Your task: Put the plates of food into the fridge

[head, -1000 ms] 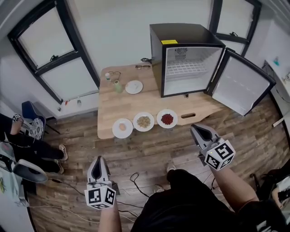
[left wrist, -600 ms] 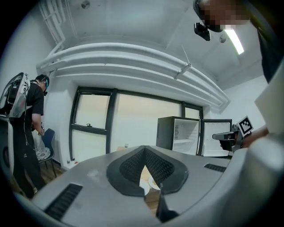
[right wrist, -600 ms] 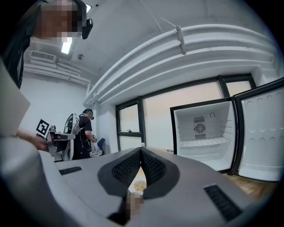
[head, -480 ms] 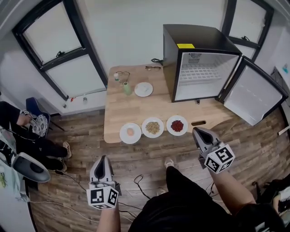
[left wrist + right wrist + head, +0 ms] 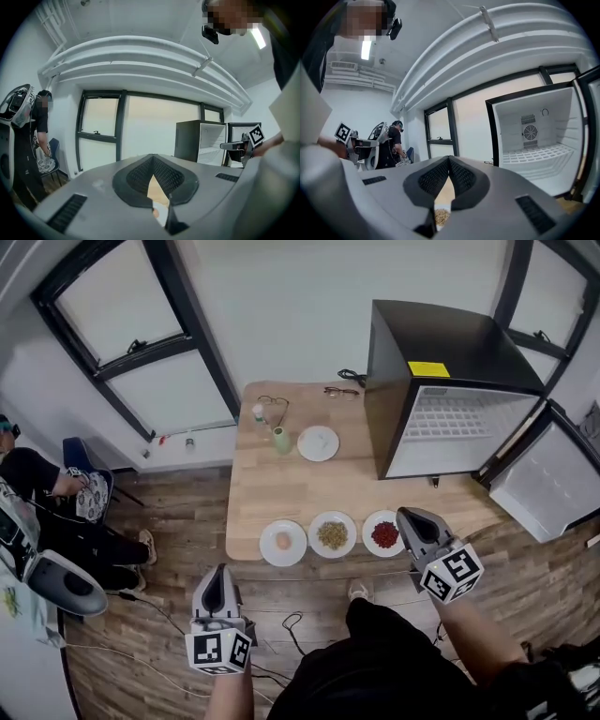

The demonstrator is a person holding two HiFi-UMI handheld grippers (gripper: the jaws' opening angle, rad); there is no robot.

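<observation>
Three white plates stand in a row along the table's front edge: one with a pinkish item [image 5: 283, 542], one with beige food [image 5: 332, 534], one with red food [image 5: 384, 533]. The black fridge [image 5: 450, 381] stands at the table's right end with its door [image 5: 553, 479] swung open. My left gripper [image 5: 217, 570] hangs shut and empty in front of the table, below the pinkish plate [image 5: 157, 213]. My right gripper [image 5: 409, 517] is shut and empty beside the red plate. It points over the beige plate [image 5: 440, 216] with the fridge's white inside [image 5: 534, 140] to its right.
A fourth white plate [image 5: 318, 442], a green cup [image 5: 280, 439] and two pairs of glasses [image 5: 272, 401] lie further back on the wooden table [image 5: 281, 488]. A person [image 5: 37, 484] sits at the left by a chair. Cables [image 5: 281, 624] trail on the floor.
The table and fridge have drifted right and lower in the head view, so the plates now lie closer to both grippers. Both grippers stay shut and empty.
</observation>
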